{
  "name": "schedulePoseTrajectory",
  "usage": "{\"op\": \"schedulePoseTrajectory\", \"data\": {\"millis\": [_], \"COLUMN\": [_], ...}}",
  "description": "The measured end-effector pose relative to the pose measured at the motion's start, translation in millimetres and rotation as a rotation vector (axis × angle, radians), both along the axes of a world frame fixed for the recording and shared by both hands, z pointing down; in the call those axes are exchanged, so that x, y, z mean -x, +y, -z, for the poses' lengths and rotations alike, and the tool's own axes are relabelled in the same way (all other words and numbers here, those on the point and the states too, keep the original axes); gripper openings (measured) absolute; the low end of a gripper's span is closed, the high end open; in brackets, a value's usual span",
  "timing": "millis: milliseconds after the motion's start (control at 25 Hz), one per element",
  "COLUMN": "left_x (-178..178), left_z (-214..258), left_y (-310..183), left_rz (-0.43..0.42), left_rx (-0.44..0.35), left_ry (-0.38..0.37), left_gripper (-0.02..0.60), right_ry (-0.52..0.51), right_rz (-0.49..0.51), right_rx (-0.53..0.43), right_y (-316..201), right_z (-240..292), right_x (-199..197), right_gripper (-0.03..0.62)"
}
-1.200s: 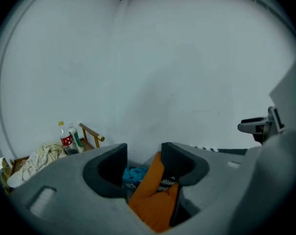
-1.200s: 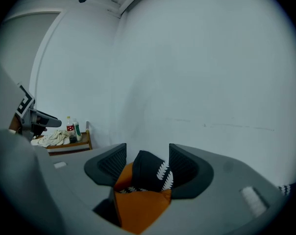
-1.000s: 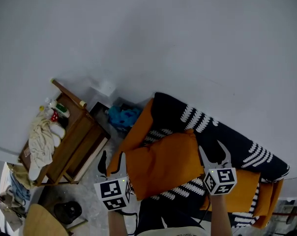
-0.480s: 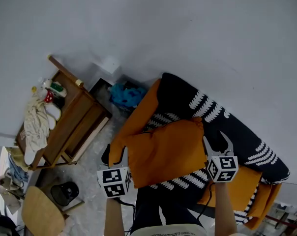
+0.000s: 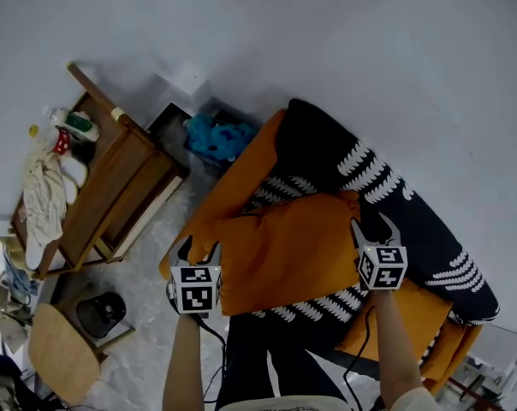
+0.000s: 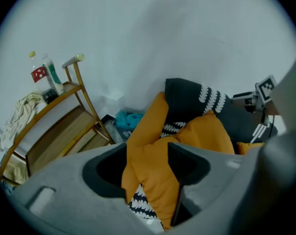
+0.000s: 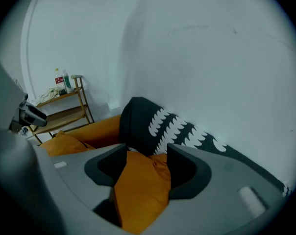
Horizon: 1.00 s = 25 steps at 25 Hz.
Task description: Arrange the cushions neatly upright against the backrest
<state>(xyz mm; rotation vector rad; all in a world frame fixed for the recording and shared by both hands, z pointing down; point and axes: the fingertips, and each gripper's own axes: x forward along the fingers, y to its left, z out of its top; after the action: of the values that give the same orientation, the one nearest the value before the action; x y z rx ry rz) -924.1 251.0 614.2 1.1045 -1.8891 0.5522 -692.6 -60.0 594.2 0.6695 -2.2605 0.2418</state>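
The orange cushion (image 5: 284,255) has been lifted nearer the backrest (image 5: 413,221), clamped in the right tool (image 5: 374,228); the left tool (image 5: 199,251) jaws are opening on it.

An orange cushion (image 5: 284,255) hangs, seemingly tilted, before the black, white-patterned backrest (image 5: 417,225).

No legible text, brand or number anywhere; labels on the shelf bottles (image 6: 52,78) too small.

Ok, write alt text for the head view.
The left gripper and right gripper hold a plain orange fabric cushion by opposite ends over an orange sofa draped in black-and-white patterned cloth; the left jaws are opening with the cushion's corner between them. A wooden shelf unit stands left.
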Motion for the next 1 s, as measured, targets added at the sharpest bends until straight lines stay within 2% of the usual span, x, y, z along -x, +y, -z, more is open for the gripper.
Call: {"op": "schedulePoseTrajectory", "data": {"millis": [160, 520, 640, 800, 1000], "left_x": [-1.6, -9.9, -8.5, -8.6, -9.8], "left_z": [-37.9, -93.2, -104.6, -114.2, -121.6], "left_y": [-5.8, -7.9, -9.4, -13.5, -15.0], "left_rz": [-0.051, -0.062, -0.075, -0.094, -0.098], "left_rx": [0.056, 0.143, 0.147, 0.142, 0.158], "left_ry": [0.026, 0.063, 0.059, 0.070, 0.077], "left_gripper": [0.291, 0.291, 0.290, 0.265, 0.233], "right_ry": [0.065, 0.224, 0.272, 0.337, 0.375], "right_rz": [0.022, 0.087, 0.094, 0.163, 0.190], "right_rx": [0.044, 0.090, 0.101, 0.103, 0.144], "right_y": [-10.0, -26.4, -29.4, -29.7, -24.8], "right_z": [-45.5, -120.6, -139.7, -159.0, -171.3], "right_x": [1.6, -7.6, -11.1, -7.0, -2.2], "right_gripper": [0.256, 0.241, 0.240, 0.252, 0.229]}}
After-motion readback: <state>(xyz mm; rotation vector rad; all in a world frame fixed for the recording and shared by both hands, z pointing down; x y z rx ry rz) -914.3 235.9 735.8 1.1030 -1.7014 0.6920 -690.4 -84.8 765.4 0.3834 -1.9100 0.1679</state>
